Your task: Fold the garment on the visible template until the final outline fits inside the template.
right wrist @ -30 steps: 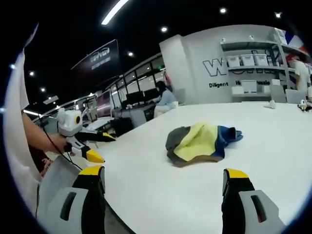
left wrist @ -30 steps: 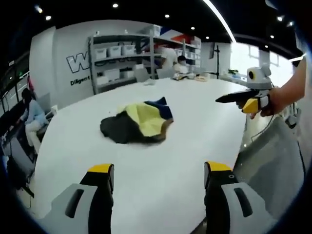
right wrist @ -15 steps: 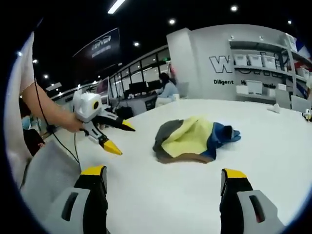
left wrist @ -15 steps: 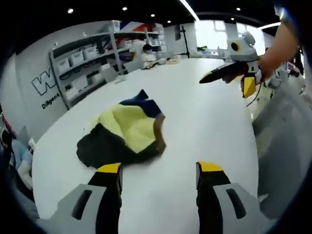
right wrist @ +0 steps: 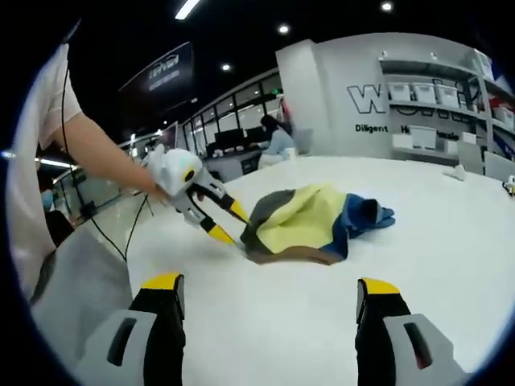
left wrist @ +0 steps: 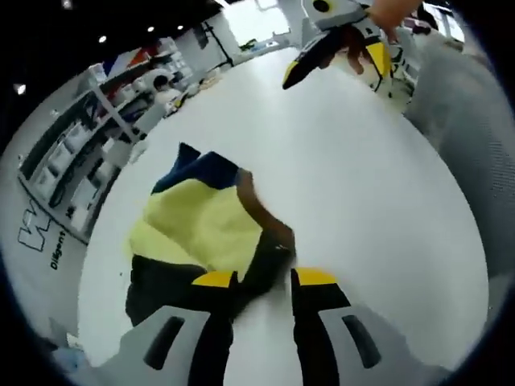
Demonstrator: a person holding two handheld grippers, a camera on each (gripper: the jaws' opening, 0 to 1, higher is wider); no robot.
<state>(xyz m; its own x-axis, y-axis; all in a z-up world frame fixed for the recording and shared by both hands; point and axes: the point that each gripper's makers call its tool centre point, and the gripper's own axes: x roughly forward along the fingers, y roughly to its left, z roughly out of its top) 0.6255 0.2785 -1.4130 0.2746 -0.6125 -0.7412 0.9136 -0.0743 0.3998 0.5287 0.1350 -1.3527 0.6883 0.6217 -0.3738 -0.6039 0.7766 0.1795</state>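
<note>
A crumpled garment point(left wrist: 205, 221) in yellow, blue and dark grey with a brown edge lies on the white table point(left wrist: 362, 177). My left gripper point(left wrist: 264, 278) is open, its yellow-tipped jaws straddling the garment's near brown edge. In the right gripper view the garment point(right wrist: 310, 225) sits mid-table, and the left gripper point(right wrist: 230, 223), held by a hand, has one jaw above the cloth's left edge and one at the table. My right gripper point(right wrist: 271, 284) is open and holds nothing, well short of the garment. The right gripper point(left wrist: 318, 50) also appears at the table's far side.
Shelves with white bins point(right wrist: 422, 121) line the wall behind the table. A person point(right wrist: 278, 145) sits at a desk in the back. The table's rounded edge point(right wrist: 121, 241) runs near the holder's grey clothing point(right wrist: 76, 281).
My left gripper has moved forward and down to the garment's near edge, and its jaws stand closer together. The right gripper has hardly moved.
</note>
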